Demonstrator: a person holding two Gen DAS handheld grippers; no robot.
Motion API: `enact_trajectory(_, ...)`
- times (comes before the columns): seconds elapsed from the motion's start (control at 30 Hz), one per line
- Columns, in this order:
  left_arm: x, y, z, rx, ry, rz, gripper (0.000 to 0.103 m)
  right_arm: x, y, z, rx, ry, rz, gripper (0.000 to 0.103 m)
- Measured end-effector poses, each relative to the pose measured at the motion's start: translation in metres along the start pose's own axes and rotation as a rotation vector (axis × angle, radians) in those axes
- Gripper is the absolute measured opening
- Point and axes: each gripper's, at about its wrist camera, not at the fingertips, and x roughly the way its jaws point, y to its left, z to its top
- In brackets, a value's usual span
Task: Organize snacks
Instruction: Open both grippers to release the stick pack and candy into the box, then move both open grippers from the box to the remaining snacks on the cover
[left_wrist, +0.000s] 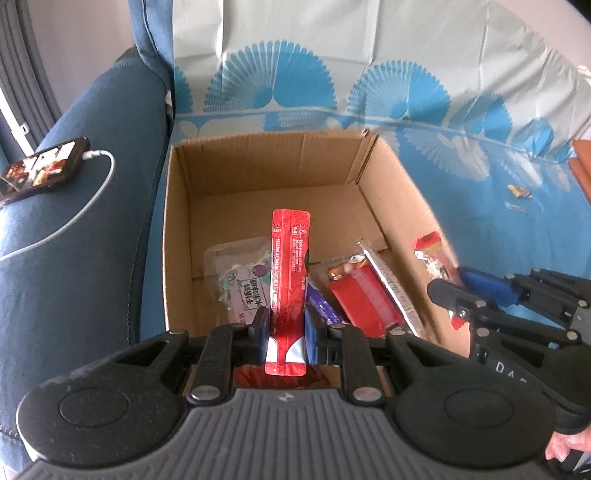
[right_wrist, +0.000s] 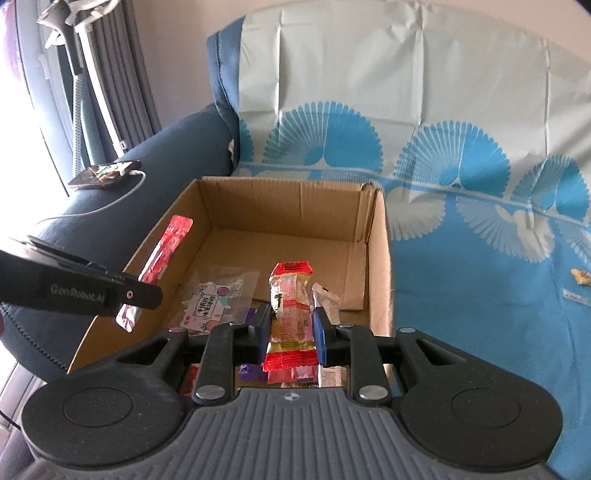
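An open cardboard box (left_wrist: 258, 166) (right_wrist: 380, 258) sits on a sofa seat. My left gripper (left_wrist: 286, 332) is shut on a long red stick sachet (left_wrist: 290, 266), held upright over the box's near side; the same sachet (right_wrist: 162, 254) shows at the left in the right wrist view. My right gripper (right_wrist: 290, 332) is shut on a yellow-and-red snack packet (right_wrist: 290, 295), above the box's right part; that packet (left_wrist: 430, 254) shows at the right in the left wrist view. Inside lie a clear pouch with a pale label (left_wrist: 240, 280) (right_wrist: 214, 299), a red packet (left_wrist: 362, 295) and a purple bar (left_wrist: 321, 306).
A blue-and-white patterned cloth (left_wrist: 461, 166) (right_wrist: 480, 258) covers the sofa seat and back. A phone (left_wrist: 40, 170) (right_wrist: 105, 173) with a white cable lies on the dark blue armrest at the left. Small wrapped bits (left_wrist: 519, 190) (right_wrist: 580, 277) lie on the cloth at the right. A hand (left_wrist: 569, 443) holds the right gripper.
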Motion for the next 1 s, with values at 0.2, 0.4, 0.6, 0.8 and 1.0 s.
enact_trajectory(0.2,0.025,0.004,0.007,0.003,0.039,0.028,0.023,0.018,-0.004,0.006,0.006,0.003,-0.02,0.026)
enact_trajectory(0.4,0.034,0.006,0.009,0.008,0.049,0.086,0.103,0.029,-0.008,0.008,0.013,0.038,-0.036,0.055)
enact_trajectory(0.6,0.015,0.012,-0.007,-0.029,0.077,0.098,0.103,-0.002,-0.009,-0.003,0.01,0.008,-0.045,0.069)
enact_trajectory(0.8,-0.023,0.005,-0.049,-0.076,0.055,0.082,0.103,-0.048,-0.001,-0.027,0.022,0.009,-0.009,0.076)
enact_trajectory(1.0,-0.053,-0.012,-0.092,-0.117,0.056,0.052,0.103,-0.08,0.007,-0.047,0.035,0.008,0.005,0.078)
